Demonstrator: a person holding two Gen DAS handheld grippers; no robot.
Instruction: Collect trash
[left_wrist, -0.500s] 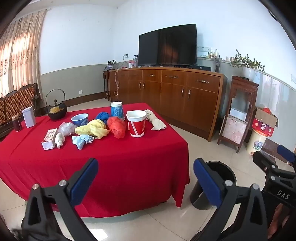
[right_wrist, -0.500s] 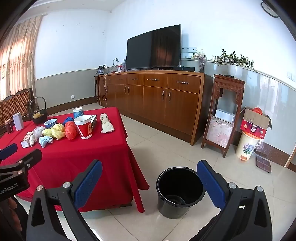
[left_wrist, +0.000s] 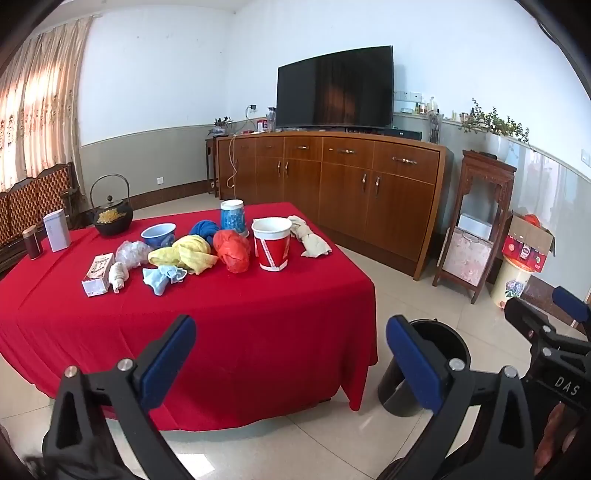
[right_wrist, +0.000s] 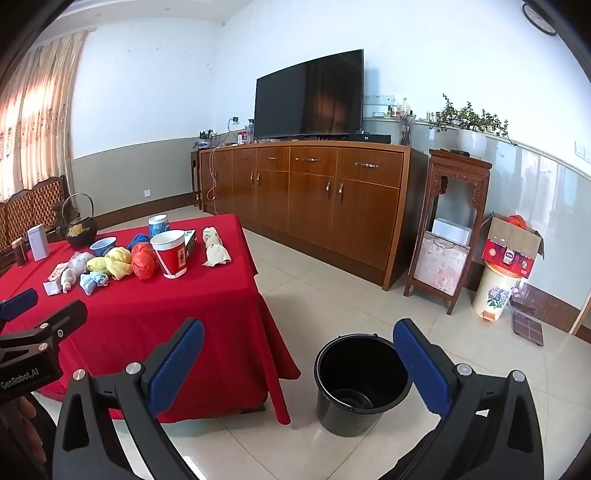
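A table with a red cloth (left_wrist: 240, 325) (right_wrist: 155, 314) carries crumpled bags: orange (left_wrist: 232, 250) (right_wrist: 143, 263), yellow (left_wrist: 188, 254) (right_wrist: 114, 263), light blue (left_wrist: 162, 277), clear (left_wrist: 132, 253) and dark blue (left_wrist: 205, 228). A red paper cup (left_wrist: 272, 243) (right_wrist: 170, 254), a beige rag (left_wrist: 308, 240) (right_wrist: 215, 248) and a small carton (left_wrist: 98, 274) lie among them. A black bucket (right_wrist: 362, 380) (left_wrist: 448, 347) stands on the floor right of the table. My left gripper (left_wrist: 291, 358) is open before the table's near edge. My right gripper (right_wrist: 299, 365) is open, its right finger over the bucket's rim.
A black kettle (left_wrist: 110, 218), blue bowl (left_wrist: 158, 233), patterned cup (left_wrist: 232, 217), white tin (left_wrist: 56, 229) and dark jar (left_wrist: 32, 242) also sit on the table. A wooden sideboard (right_wrist: 314, 199) with a TV, a carved stand (right_wrist: 452, 221) and a lidded bin (right_wrist: 495, 291) line the far wall.
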